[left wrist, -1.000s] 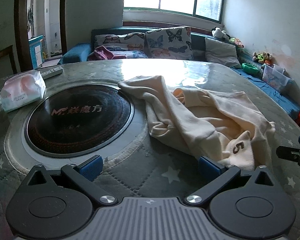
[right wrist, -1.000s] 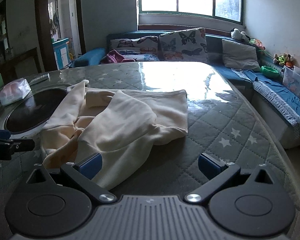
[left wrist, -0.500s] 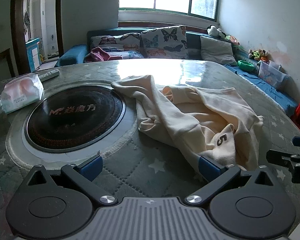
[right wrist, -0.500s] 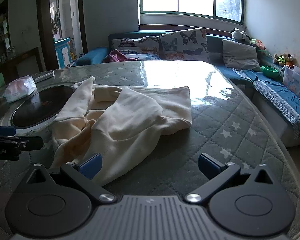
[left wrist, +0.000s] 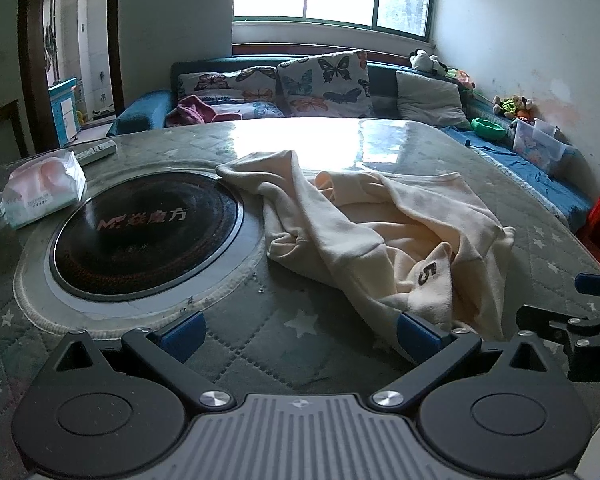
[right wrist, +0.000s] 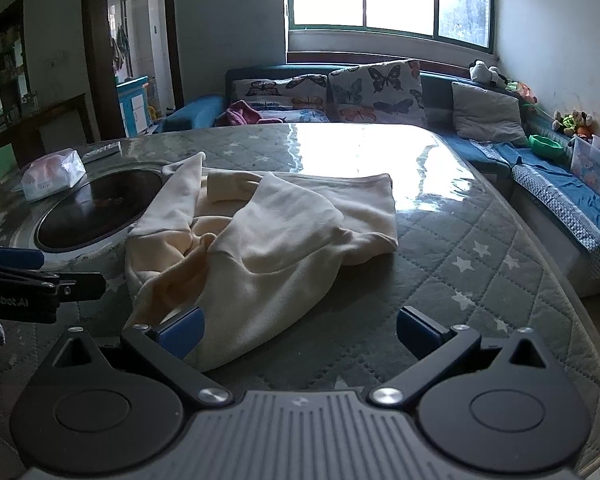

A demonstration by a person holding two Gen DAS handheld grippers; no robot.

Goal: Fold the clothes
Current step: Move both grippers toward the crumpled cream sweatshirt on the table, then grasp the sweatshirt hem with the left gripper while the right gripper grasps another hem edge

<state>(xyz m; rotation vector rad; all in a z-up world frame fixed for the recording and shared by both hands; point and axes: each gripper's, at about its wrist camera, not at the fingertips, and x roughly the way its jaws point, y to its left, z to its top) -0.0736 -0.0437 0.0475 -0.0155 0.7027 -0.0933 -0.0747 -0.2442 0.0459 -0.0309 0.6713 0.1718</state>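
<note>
While the quilted table (left wrist: pixel 380 136) carries everything, the cream garment (left wrist: pixel 384 232) lies crumpled on it at 3 o'clock of the round black cooktop (left wrist: pixel 144 232), one edge lapping the cooktop's rim. Both grippers are spread wide and hold nothing: the left gripper (left wrist: pixel 298 328) with its right finger (left wrist: pixel 418 334) at the cloth's near hem, the right gripper (right wrist: pixel 298 330) with its left finger (right wrist: pixel 180 332) likewise. Since a second ago both have drawn nearer the garment's near edge.
</note>
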